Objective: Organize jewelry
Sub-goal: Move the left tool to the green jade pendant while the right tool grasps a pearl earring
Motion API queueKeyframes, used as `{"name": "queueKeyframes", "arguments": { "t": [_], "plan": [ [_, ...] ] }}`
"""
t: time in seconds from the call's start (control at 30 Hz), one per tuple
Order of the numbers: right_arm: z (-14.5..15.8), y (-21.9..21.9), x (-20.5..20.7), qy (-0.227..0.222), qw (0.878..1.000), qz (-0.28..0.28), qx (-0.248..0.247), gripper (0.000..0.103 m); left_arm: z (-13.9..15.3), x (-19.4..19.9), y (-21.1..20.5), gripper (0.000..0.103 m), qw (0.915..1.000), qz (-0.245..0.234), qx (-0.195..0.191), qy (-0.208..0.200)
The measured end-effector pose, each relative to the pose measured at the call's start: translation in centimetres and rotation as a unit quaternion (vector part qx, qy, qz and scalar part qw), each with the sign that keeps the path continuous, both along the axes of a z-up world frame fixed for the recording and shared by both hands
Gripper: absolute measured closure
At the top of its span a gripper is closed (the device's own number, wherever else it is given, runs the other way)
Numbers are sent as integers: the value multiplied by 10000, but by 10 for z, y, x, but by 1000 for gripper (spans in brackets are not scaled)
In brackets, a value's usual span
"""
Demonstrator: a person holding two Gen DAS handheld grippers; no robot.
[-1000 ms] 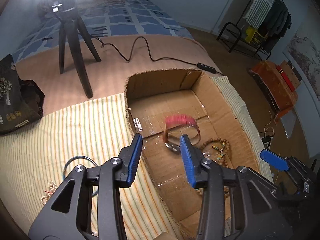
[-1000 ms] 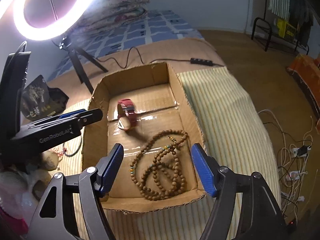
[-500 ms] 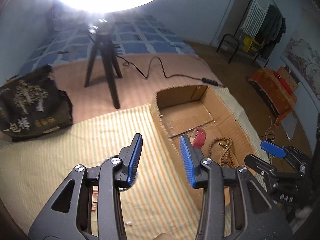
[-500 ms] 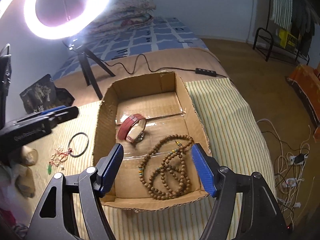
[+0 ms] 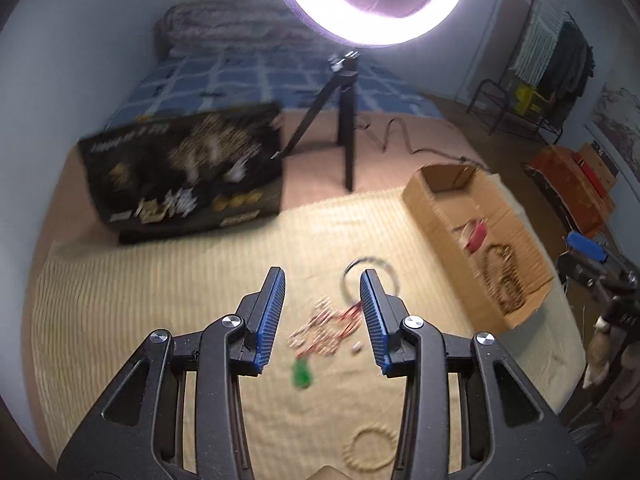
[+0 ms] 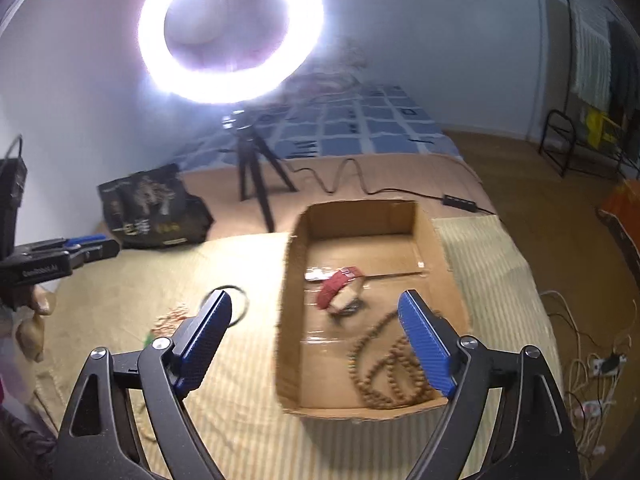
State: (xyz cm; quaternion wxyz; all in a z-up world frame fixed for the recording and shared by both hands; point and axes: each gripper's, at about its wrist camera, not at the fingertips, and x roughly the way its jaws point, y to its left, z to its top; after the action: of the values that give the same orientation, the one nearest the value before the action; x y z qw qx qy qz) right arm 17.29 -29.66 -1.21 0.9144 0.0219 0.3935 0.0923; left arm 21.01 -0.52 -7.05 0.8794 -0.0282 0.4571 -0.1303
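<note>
A cardboard box (image 6: 292, 320) on the striped cloth holds a red-strap watch (image 6: 338, 286) and a brown bead necklace (image 6: 384, 368); it also shows in the left wrist view (image 5: 436, 216). My left gripper (image 5: 322, 316) is open and empty above a red-string bead piece (image 5: 324, 326) with a green pendant (image 5: 302, 374), next to a dark ring bangle (image 5: 370, 280). A small bead bracelet (image 5: 370, 448) lies nearer me. My right gripper (image 6: 316, 344) is open and empty over the box's near left wall.
A ring light on a black tripod (image 6: 256, 184) stands behind the cloth with its cable (image 6: 348, 180) trailing right. A black printed bag (image 5: 184, 172) lies at the back left. The bed edge and floor with cords (image 6: 592, 364) are to the right.
My left gripper has swung left from over the box, where the watch dropped in, to above the loose jewelry on the cloth. My right gripper has drawn back and tilted up.
</note>
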Motion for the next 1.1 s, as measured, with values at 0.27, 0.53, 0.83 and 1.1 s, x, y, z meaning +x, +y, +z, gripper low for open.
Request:
{"name": "queueKeyframes", "arguments": {
  "t": [0.27,0.53,0.83,1.1],
  "plan": [
    [-19,46,-3,398,9976,563,-106,18,-36,-9,27,64,9988,-14,-192,454],
    [-49,71,1,861,9922,899,-83,18,-75,-16,13,64,9936,-440,-265,1003],
    [-79,107,-5,1009,9827,1496,-418,18,-101,-17,5,64,9896,-485,-128,1349],
    [-105,125,-6,1294,9735,1813,-524,29,-114,-10,5,64,9893,-369,-12,1414]
  ]
}}
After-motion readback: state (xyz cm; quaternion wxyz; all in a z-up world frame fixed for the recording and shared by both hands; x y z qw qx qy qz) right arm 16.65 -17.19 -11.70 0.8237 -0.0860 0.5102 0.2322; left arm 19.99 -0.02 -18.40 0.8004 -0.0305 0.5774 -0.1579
